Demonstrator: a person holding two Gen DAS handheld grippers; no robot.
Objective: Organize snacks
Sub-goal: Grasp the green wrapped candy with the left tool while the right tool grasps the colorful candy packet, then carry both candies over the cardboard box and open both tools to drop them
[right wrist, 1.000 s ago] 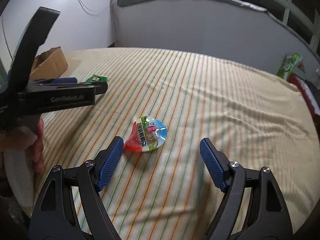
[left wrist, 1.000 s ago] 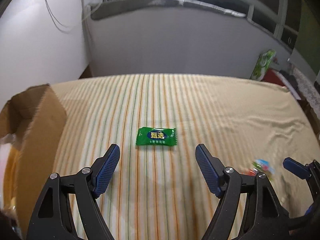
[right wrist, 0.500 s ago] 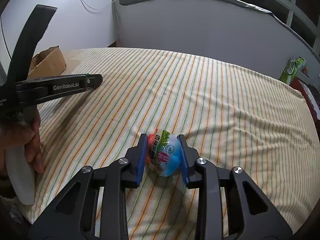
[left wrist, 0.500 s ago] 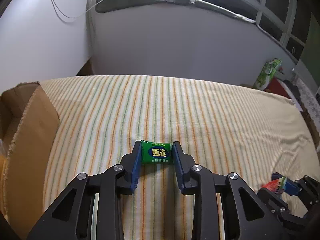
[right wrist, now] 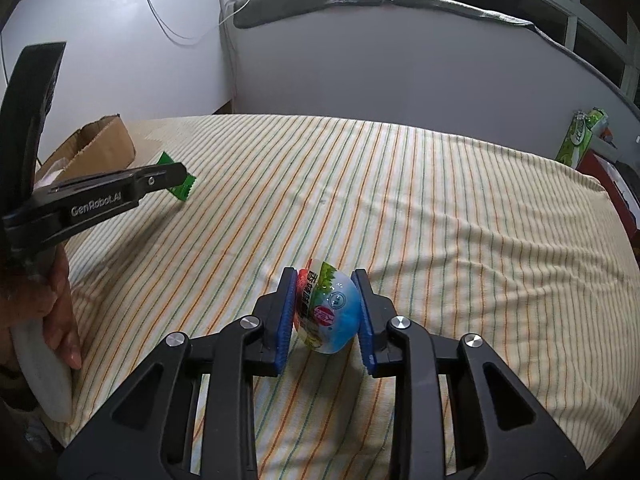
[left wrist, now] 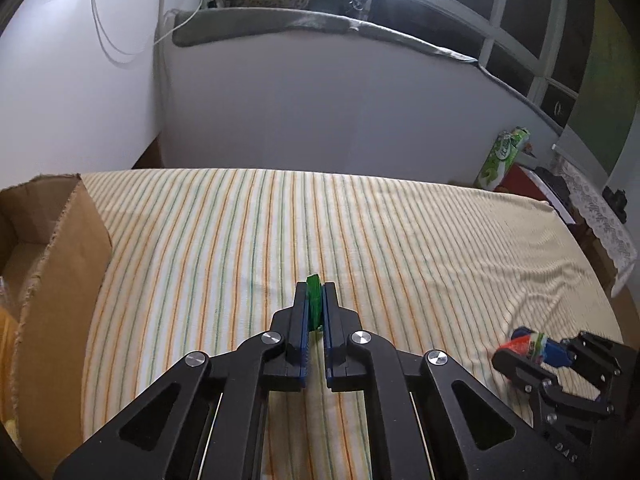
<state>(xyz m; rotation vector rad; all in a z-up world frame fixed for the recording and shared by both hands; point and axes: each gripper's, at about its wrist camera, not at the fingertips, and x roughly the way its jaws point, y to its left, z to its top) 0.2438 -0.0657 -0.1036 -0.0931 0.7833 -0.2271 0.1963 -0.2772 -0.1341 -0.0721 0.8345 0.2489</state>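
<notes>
Left wrist view: my left tongs (left wrist: 315,312) are clenching a green candy wrapper (left wrist: 314,300) edge-on between the blue pads (left wrist: 305,320); the wrapper is showing as a thin green strip poking out past the tips. Below it the striped sheet (left wrist: 240,240) is lying across the whole surface. A cardboard box (left wrist: 60,264) is standing at the left edge of the sheet, open at the top. At lower right my right tongs (left wrist: 532,346) are showing from the side, gripping a red, white and blue snack.

Right wrist view: my right tongs (right wrist: 326,312) are grasping a round jelly cup (right wrist: 328,312), lid turned sideways, both blue pads (right wrist: 287,316) pressing against its sides. The cup is hanging just above the sheet (right wrist: 440,220). My left tongs (right wrist: 176,174) are reaching in from the left, and the green wrapper (right wrist: 182,188) is sticking out beyond their tips, clear of the sheet. My left hand (right wrist: 56,312) is wrapping the white handle at the frame's left edge. The cardboard box (right wrist: 100,146) is sitting behind the left tongs, near the far left corner. A green packet (right wrist: 580,140) is standing upright beyond the sheet's far right corner.
</notes>
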